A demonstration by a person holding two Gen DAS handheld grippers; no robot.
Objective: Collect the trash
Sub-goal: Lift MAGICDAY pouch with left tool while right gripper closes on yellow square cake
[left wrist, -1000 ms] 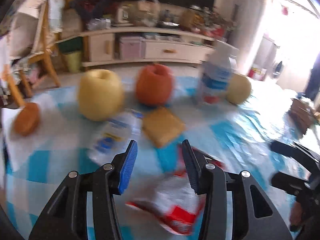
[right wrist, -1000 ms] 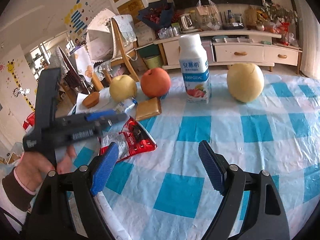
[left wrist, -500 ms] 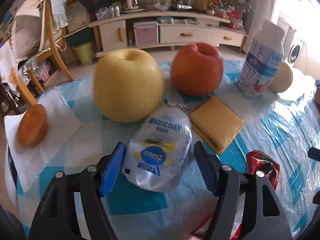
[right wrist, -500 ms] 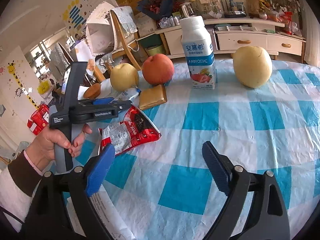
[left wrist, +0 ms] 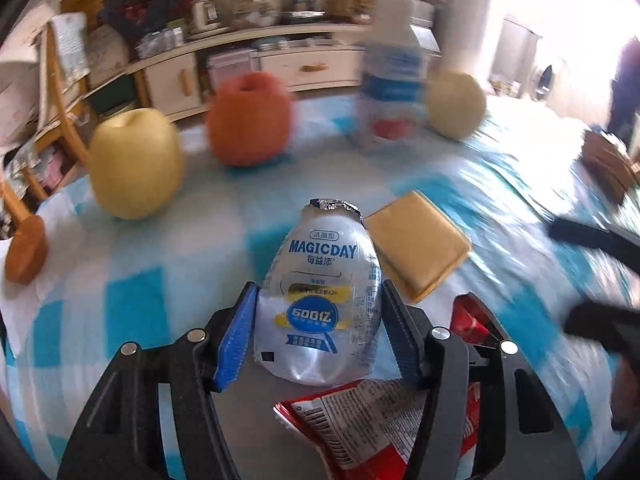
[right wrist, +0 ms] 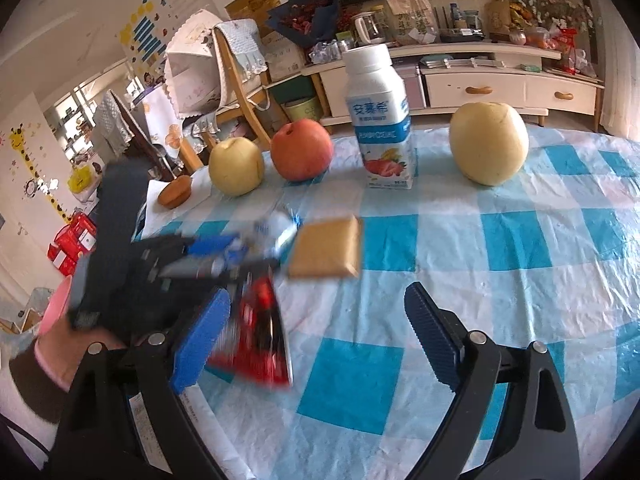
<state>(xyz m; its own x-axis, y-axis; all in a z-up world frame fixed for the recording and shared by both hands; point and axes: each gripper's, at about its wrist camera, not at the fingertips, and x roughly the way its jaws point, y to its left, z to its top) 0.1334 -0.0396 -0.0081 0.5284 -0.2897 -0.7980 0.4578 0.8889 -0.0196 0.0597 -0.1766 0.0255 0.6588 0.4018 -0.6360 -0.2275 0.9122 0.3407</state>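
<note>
Left gripper jaws just closing, clamped on the crushed bottle, wrapper underneath. Right gripper wide open, holding nothing.

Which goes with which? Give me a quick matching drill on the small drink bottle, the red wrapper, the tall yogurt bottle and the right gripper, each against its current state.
Things:
1. small drink bottle
2. red wrapper
3. tall yogurt bottle
4. right gripper

States:
A. standing upright between the red apple and a yellow pear
B. open, with only tablecloth between its fingers
C. lying crumpled on the table
D. between the left gripper's pads, foil top pointing away

Pairs: 1-D, 2-C, 3-A, 4-B
</note>
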